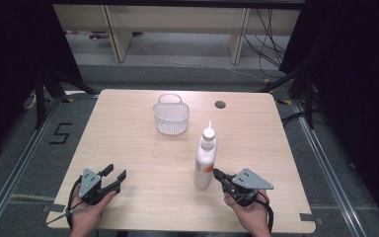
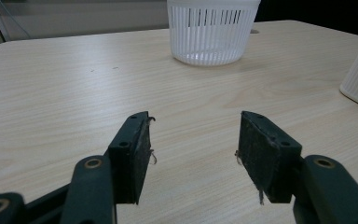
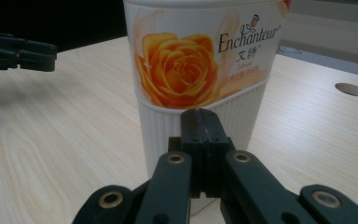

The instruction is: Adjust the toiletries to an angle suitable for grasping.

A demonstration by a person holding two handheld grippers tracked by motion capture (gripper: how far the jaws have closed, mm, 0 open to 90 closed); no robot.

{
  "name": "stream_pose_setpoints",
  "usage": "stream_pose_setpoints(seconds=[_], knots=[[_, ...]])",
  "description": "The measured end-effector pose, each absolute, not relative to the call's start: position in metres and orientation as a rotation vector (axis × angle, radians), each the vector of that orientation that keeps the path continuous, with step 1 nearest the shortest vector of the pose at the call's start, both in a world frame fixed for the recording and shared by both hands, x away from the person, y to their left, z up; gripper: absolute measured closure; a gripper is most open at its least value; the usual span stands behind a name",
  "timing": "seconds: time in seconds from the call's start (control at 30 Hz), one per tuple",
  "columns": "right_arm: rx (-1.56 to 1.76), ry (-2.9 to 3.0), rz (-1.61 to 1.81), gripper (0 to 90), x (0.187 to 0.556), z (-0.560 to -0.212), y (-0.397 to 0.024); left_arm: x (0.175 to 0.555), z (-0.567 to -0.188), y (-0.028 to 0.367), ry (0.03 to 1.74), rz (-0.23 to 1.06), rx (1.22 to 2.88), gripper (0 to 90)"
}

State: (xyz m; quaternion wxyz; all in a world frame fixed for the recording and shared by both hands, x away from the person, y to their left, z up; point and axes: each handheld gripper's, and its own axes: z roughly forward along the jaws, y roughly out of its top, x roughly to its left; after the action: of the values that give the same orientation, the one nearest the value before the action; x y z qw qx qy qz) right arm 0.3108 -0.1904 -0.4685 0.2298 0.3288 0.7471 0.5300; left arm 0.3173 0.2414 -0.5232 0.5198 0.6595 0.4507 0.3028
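Risk of toppling tall upright bottle (image 1: 205, 160): right gripper (image 1: 220, 176), jaws pressed together and empty, nosed against its base; left gripper (image 1: 114, 178) jaws apart, idle.

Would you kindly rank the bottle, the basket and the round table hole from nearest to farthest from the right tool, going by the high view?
1. Bottle: just ahead of the right tool.
2. Basket: farther back, left.
3. Table hole: near the far edge.

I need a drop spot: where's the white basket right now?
In the high view the basket stands upright on the far middle of the table, left of the round hole and beyond the bottle.
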Motion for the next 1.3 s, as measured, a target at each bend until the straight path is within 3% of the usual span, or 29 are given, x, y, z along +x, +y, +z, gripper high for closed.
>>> stream_pose_setpoints(seconds=[1.3], knots=[[0.924,2.062,1.479,90.0,0.333,-0.476,-0.130,0.318,-0.523,0.242,1.080,0.719,1.575,43.3]])
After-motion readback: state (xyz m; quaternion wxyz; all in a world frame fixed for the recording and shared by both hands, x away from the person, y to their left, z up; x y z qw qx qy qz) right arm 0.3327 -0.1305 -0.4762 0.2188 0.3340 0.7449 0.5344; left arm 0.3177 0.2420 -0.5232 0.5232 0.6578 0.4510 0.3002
